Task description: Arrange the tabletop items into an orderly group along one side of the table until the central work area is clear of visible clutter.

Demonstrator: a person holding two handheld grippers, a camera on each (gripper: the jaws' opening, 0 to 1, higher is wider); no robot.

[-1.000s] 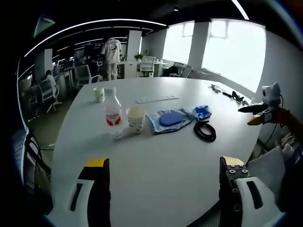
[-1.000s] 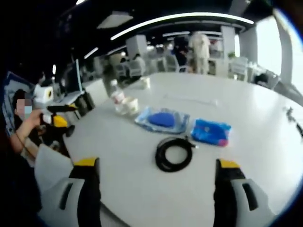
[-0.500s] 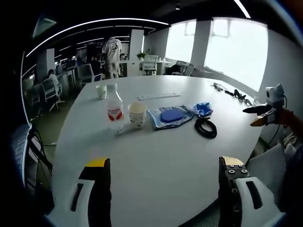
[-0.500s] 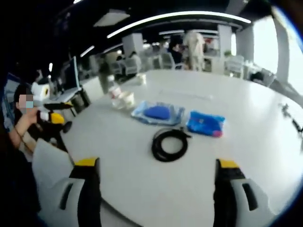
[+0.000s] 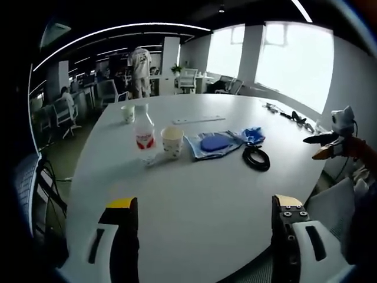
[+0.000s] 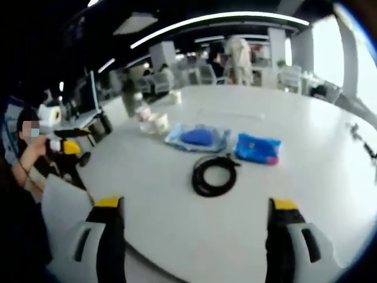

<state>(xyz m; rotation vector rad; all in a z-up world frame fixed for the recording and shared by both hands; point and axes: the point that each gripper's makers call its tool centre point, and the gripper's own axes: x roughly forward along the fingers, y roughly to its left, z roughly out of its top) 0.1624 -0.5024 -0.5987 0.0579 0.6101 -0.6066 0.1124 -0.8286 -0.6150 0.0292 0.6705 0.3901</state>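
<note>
Both grippers are hanging over the near edge of a big white table (image 5: 194, 200), jaws spread wide and gripping nothing. Left gripper (image 5: 200, 203) is showing in its own view as two black, yellow-tipped jaws rising from the bottom, with bare tabletop between them. Right gripper (image 6: 191, 206) is doing the same in the right gripper view. Each gripper is also showing small at the side of the other's view, held in a hand, well off from the clutter.

Clutter is sitting in a loose row across the middle of the table. In the left gripper view, a bottle (image 5: 144, 133) with a red label is standing upright, with a paper cup (image 5: 172, 141) just beside it to the right. A second cup (image 5: 128, 113) is standing farther back, apart from the bottle. Next to the first cup a clear bag (image 5: 213, 144) holding something flat and blue is lying flat, and a blue pouch (image 5: 253, 135) is lying at its far right end; whether they are touching is hard to tell. A coiled black cable (image 5: 255, 158) is lying just in front of the pouch. A pale strip (image 5: 199, 119) is lying behind the bag, and small dark bits (image 5: 288, 117) are sitting near the table's far right edge.

Beyond the table, a person (image 5: 139, 71) is standing among office chairs (image 5: 59, 112) and bright windows (image 5: 294, 59).
</note>
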